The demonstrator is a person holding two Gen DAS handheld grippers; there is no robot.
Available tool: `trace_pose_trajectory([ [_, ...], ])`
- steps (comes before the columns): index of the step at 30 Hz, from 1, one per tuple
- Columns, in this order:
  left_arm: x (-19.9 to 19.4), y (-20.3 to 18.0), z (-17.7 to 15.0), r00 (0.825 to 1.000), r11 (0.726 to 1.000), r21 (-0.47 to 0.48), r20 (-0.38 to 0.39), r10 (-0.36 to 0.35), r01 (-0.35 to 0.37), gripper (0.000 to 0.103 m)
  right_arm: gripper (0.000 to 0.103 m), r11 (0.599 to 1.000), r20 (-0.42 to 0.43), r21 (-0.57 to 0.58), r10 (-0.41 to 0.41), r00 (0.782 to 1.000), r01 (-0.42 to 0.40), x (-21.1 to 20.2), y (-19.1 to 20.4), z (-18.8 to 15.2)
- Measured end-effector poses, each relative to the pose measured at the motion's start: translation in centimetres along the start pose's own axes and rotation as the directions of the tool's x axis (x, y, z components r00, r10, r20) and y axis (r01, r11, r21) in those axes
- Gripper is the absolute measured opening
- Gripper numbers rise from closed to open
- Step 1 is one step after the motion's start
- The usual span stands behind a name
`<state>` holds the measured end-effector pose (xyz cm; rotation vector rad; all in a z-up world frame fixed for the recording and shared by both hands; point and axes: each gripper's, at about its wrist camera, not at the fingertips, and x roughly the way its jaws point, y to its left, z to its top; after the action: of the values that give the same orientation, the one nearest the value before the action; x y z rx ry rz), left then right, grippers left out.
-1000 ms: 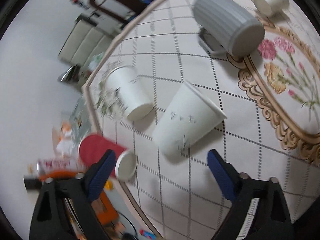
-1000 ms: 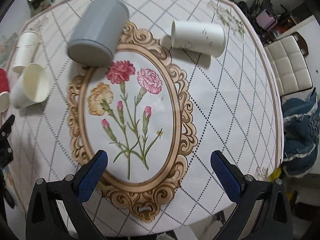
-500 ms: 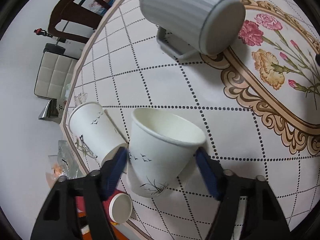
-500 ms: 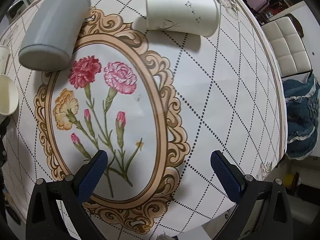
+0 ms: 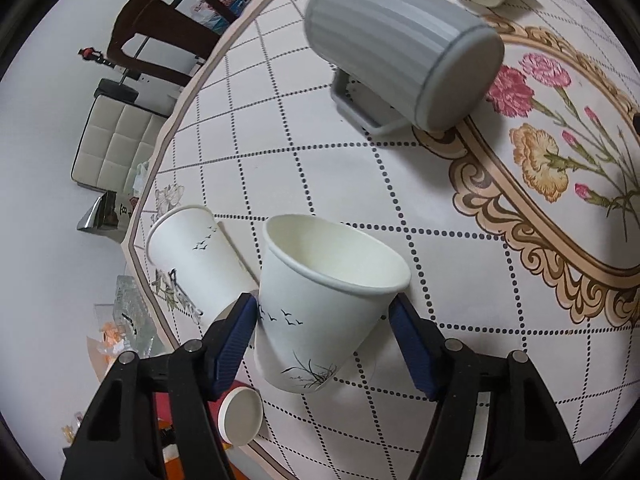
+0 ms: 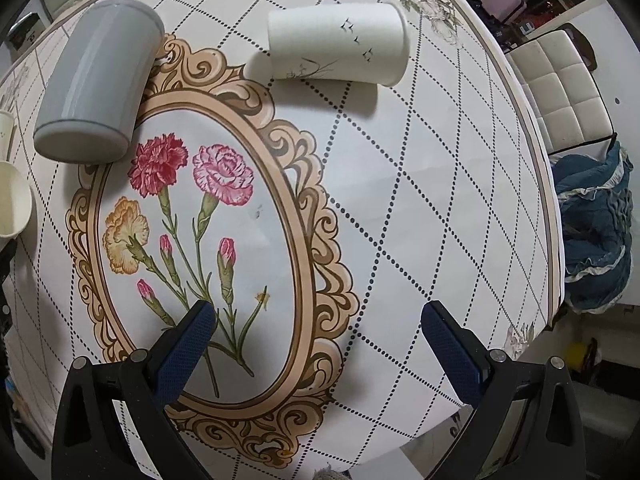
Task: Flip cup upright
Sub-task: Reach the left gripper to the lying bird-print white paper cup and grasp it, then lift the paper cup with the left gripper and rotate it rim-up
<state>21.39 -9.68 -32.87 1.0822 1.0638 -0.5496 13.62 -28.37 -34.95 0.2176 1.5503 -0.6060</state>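
right now the left gripper [image 5: 322, 314] squeezes the white paper cup [image 5: 320, 304] between its two blue pads, with the cup tipped a bit, its mouth up and its bottom low over the table [image 5: 400, 184] near the edge. the right gripper [image 6: 318, 330] has its pads wide apart and holds nothing, above the flower picture. paper is soft, so i think a hard squeeze could dent the cup, and if it is let go while it leans it could fall back down or bump the other paper cup [image 5: 188, 260] just beside it and roll off the edge
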Motion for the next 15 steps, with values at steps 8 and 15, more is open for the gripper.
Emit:
trace_pose_trajectory([
  [8, -1.8, 1.2, -0.9, 1.000, 0.993, -0.118, -0.017, -0.010, 0.008, 0.066, 0.103, 1.000, 0.023, 0.009, 0.013, 1.000, -0.013, -0.8, -0.5, -0.1],
  [15, -4.6, 0.8, -2.2, 0.996, 0.955, -0.294, -0.071, -0.059, 0.036, 0.066, 0.103, 0.998, 0.047, -0.046, 0.050, 0.998, -0.047, -1.7, -1.7, -1.0],
])
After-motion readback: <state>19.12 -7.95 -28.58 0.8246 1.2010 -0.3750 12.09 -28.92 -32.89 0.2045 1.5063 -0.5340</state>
